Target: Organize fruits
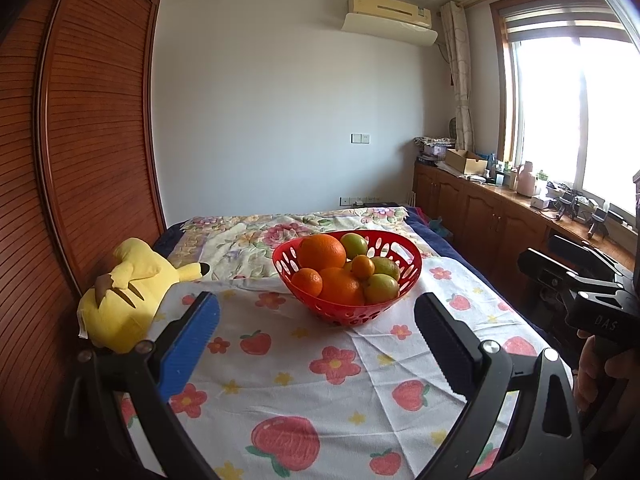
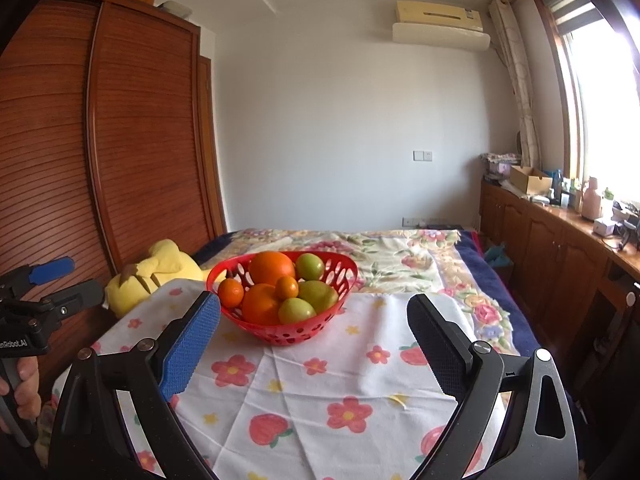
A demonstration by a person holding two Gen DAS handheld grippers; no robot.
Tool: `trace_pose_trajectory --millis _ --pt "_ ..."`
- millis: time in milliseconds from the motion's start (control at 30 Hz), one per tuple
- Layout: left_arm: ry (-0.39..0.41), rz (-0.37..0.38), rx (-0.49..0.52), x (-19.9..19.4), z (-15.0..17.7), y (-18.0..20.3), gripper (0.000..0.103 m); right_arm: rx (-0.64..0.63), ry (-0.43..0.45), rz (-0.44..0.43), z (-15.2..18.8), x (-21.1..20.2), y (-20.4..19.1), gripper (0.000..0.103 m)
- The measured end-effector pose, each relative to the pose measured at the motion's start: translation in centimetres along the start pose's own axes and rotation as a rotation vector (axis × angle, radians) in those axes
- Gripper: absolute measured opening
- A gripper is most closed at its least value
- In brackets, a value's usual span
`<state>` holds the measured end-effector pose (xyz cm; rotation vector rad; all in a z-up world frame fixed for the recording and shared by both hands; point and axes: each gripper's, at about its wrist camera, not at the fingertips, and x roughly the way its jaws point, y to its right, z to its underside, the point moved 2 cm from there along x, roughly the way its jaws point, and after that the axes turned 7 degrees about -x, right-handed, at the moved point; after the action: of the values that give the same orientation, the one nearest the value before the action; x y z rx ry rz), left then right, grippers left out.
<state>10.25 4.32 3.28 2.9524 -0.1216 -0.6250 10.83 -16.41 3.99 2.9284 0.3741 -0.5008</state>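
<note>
all the fruit you can see, oranges and green fruits, sits piled in the red basket on the strawberry cloth, with none loose around it. your left gripper and right gripper hang short of the basket, fingers wide apart and empty. that fits fruit already gathered, or a pile still to be sorted out.

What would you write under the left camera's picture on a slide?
Open left gripper faces a red basket of oranges and green fruit on a flowered cloth, yellow plush toy alongside.
</note>
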Motion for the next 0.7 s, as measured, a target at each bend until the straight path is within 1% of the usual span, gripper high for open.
trace_pose_trajectory --millis 700 --pt "0.0 -0.004 0.003 -0.13 0.18 -0.11 0.099 0.003 0.0 0.003 0.31 -0.33 0.11 0.096"
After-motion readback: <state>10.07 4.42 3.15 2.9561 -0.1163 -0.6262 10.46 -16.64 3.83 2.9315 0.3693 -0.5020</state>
